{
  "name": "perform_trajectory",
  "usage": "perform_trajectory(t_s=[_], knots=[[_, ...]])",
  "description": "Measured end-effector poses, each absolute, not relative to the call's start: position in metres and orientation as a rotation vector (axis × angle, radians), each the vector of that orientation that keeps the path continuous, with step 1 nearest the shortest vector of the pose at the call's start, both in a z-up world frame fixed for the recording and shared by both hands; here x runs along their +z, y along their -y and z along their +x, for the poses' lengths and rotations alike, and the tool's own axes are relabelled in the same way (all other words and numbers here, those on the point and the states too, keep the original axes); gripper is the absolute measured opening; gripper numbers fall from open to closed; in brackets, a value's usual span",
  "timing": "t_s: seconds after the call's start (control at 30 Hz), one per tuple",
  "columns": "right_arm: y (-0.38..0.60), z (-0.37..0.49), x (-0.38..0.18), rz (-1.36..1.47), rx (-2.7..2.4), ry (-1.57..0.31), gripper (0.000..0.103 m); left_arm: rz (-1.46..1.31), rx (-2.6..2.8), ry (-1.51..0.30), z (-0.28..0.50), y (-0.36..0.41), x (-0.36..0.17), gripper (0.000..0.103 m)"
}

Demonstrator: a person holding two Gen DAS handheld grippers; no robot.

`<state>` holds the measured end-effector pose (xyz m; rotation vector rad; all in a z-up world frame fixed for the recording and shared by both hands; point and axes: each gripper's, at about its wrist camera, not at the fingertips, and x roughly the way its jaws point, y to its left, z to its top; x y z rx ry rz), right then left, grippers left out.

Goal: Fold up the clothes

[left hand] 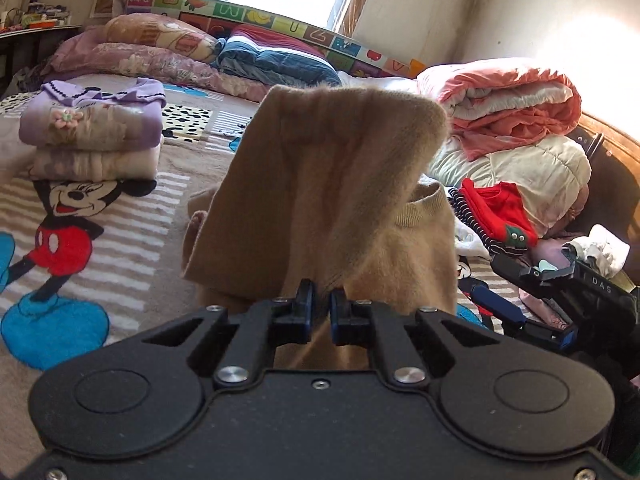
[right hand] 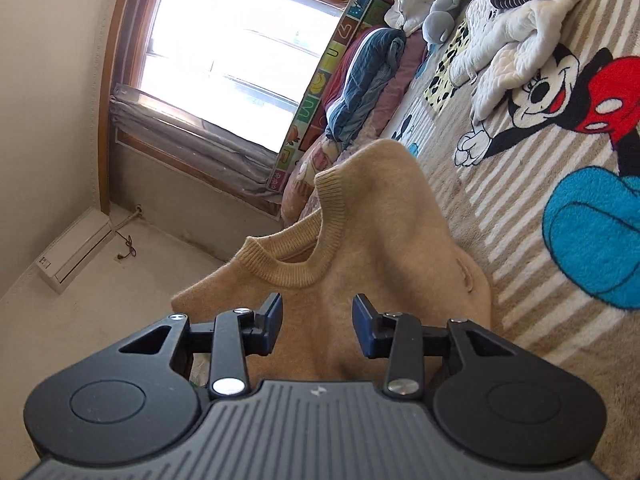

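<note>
Knitwear like this tan sweater (left hand: 320, 184) hangs soft and floppy above the bed (left hand: 120, 216). Your left gripper (left hand: 323, 308) pinches its fabric tight; your right gripper (right hand: 318, 330) holds a bunched fold near the ribbed collar (right hand: 292, 272), so grip edges

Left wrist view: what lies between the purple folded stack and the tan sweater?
Only bare cartoon-mouse blanket lies between the purple folded stack and the tan sweater; nothing else sits there, as the left wrist view shows.
</note>
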<state>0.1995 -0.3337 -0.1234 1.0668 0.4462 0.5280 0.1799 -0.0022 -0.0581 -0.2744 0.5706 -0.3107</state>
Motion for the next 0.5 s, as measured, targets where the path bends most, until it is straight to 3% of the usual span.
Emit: perform_trajectory(t_s=[0.5], knots=[[0.33,0.087,-0.166,1.122,0.501,-0.521,0.042,-0.312,-0.265,-0.717,0.098,-0.027,-0.122,0.002]])
